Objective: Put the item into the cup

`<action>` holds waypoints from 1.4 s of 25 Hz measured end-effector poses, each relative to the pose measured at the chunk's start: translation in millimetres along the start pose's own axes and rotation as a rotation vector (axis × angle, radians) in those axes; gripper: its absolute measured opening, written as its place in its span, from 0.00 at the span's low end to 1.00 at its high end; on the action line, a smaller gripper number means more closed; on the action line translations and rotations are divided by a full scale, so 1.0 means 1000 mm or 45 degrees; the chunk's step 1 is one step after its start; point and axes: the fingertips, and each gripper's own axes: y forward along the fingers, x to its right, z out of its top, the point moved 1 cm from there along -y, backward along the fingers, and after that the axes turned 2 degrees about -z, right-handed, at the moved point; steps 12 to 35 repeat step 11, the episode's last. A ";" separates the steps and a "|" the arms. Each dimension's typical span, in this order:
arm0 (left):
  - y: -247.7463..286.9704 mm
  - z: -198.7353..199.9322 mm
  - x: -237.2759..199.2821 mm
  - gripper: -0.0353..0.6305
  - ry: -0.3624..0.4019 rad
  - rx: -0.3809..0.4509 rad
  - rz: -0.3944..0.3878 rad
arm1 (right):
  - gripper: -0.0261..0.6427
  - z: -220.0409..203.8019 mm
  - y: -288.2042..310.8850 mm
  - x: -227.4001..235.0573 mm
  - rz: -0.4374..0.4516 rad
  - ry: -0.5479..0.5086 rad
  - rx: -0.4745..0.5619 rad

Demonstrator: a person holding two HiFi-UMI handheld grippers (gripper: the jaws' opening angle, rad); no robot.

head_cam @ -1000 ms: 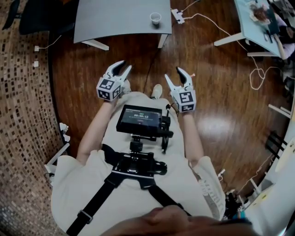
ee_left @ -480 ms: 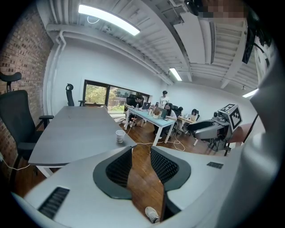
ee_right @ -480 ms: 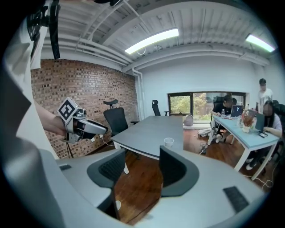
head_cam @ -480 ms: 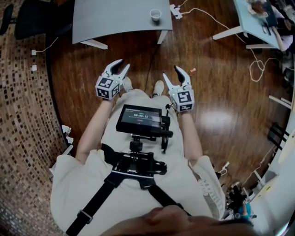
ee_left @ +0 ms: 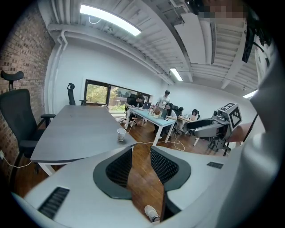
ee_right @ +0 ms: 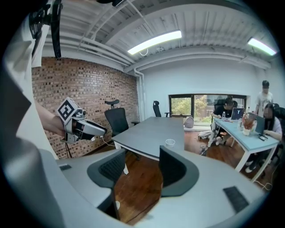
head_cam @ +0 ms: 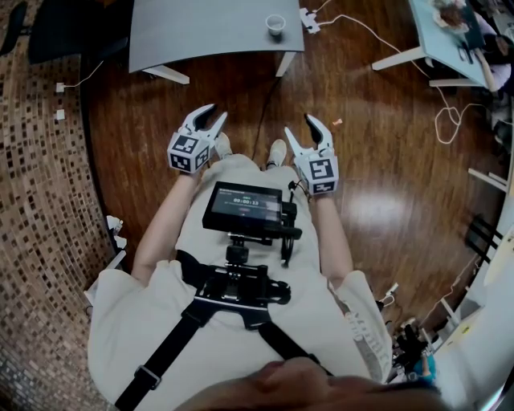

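One small white cup [head_cam: 275, 24] (upright), grey table [head_cam: 201, 36]

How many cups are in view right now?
1: a white cup on the grey table, near its right front corner in the head view. Things on the cluttered blue desk are too small to tell.

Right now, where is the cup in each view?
Head view: cup top centre, on the grey table.
Left gripper view: cup left of centre, just above the jaws.
Right gripper view: cup near centre, just above the jaws.
Shared landmark: the grey table.
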 end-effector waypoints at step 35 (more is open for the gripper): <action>0.002 -0.007 0.001 0.26 -0.001 -0.012 0.001 | 0.42 -0.001 0.000 -0.001 0.001 -0.020 0.001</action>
